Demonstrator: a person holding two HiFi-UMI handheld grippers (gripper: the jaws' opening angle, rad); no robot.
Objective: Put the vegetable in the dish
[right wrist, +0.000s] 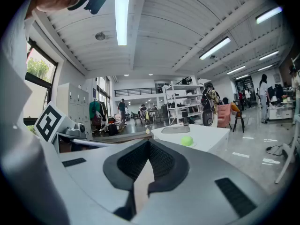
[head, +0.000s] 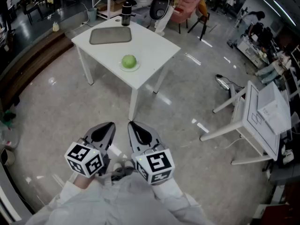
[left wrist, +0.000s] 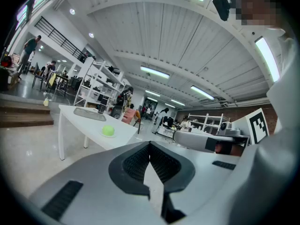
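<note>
A round green vegetable (head: 129,61) rests on a small pale dish (head: 136,68) near the front edge of a white table (head: 154,46), far ahead of me. A grey tray (head: 110,35) lies further back on the same table. My left gripper (head: 107,127) and right gripper (head: 137,127) are held side by side close to my body, well short of the table, both shut with nothing between the jaws. The vegetable (left wrist: 108,131) shows small beyond the left gripper (left wrist: 150,144), and the vegetable (right wrist: 187,140) likewise beyond the right gripper (right wrist: 149,143).
A black flask (head: 125,13) stands at the table's far edge. A white desk (head: 262,121) is at the right, with a cable (head: 225,81) on the floor near it. Chairs (head: 187,8) and shelving stand behind the table. Polished floor lies between me and the table.
</note>
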